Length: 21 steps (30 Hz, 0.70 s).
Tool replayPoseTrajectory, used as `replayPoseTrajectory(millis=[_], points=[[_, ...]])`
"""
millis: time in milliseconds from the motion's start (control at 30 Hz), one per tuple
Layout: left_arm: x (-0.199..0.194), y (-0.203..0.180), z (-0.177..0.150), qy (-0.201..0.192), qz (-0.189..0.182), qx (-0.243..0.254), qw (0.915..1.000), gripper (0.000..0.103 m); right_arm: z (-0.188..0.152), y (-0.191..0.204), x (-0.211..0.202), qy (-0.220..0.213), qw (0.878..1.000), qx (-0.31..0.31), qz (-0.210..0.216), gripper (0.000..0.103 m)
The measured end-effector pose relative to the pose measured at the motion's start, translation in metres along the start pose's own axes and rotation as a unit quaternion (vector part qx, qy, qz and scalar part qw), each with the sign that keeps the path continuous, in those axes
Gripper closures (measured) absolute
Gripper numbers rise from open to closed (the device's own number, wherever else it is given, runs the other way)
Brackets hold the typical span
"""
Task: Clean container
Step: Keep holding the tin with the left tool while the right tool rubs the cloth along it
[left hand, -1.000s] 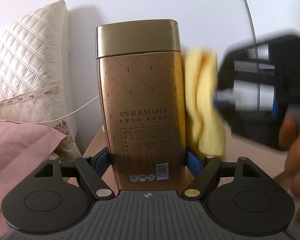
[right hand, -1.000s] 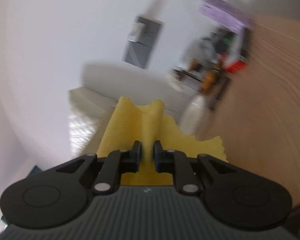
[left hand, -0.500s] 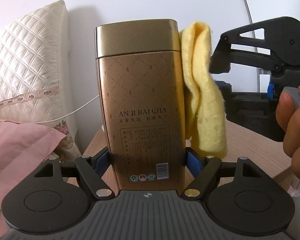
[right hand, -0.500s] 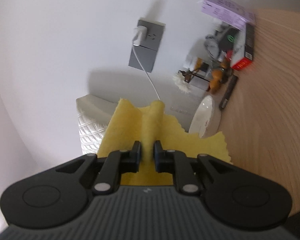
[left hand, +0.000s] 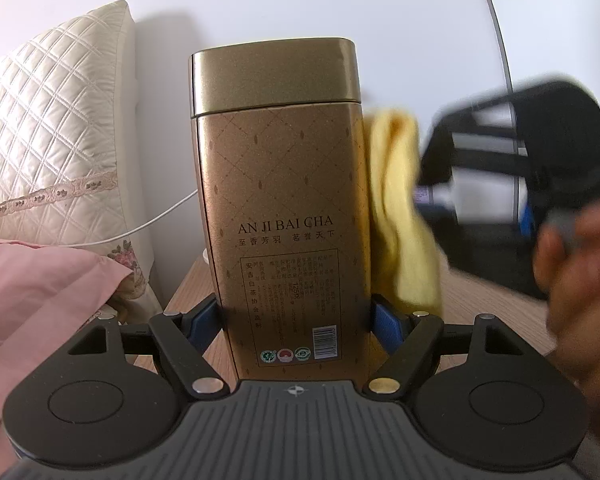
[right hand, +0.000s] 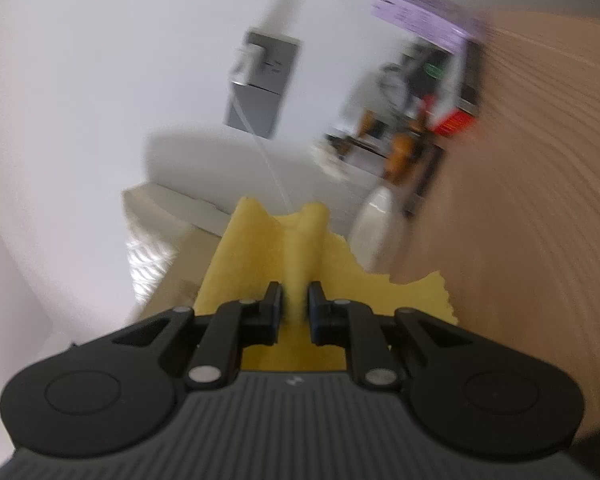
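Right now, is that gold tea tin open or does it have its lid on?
Lid on. The gold tin stands upright with its lid seated squarely down to the seam. Whether it is full cannot be told.

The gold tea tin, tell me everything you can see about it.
The gold tea tin is a tall, metallic-looking box with rounded corners, a smooth lid, a diamond-patterned body printed AN JI BAI CHA, Chinese text and a barcode. It stands upright, lid on, clamped low between the left gripper. The yellow cloth, held by the right gripper, lies against its right side.
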<state>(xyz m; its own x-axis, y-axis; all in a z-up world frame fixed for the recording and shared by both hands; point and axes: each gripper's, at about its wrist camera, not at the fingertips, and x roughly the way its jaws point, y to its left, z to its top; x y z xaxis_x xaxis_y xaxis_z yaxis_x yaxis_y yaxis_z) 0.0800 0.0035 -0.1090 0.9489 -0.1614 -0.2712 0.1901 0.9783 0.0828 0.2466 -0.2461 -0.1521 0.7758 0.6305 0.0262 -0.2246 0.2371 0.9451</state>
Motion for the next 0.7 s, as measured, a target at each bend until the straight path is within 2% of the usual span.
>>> replayPoseTrajectory(millis=[100,200,267,333,433,600,700], points=[[0.005,0.005,0.002,0.0,-0.001,-0.001,1.0,0.023,0.009,0.013,0.005,-0.006,1.0,-0.018,0.018,0.087],[0.005,0.005,0.002,0.0,-0.002,-0.001,1.0,0.023,0.009,0.005,0.008,-0.009,1.0,-0.015,0.02,0.087],[0.005,0.005,0.002,0.001,-0.002,-0.001,1.0,0.023,0.005,-0.008,0.009,-0.006,1.0,-0.005,0.0,0.087],[0.005,0.005,0.002,0.001,-0.002,0.001,1.0,0.023,0.0,-0.028,0.008,0.002,0.999,0.031,-0.015,0.087],[0.005,0.006,0.002,0.001,-0.003,0.002,1.0,0.023,-0.004,-0.038,0.006,0.006,0.999,0.047,-0.02,0.088],[0.006,0.006,0.001,0.0,-0.006,0.003,1.0,0.023,0.012,-0.016,0.013,-0.001,0.999,0.03,0.016,0.087],[0.006,0.006,0.001,-0.001,-0.007,0.003,1.0,0.023,0.022,0.001,0.017,-0.004,0.999,0.0,0.032,0.087]])
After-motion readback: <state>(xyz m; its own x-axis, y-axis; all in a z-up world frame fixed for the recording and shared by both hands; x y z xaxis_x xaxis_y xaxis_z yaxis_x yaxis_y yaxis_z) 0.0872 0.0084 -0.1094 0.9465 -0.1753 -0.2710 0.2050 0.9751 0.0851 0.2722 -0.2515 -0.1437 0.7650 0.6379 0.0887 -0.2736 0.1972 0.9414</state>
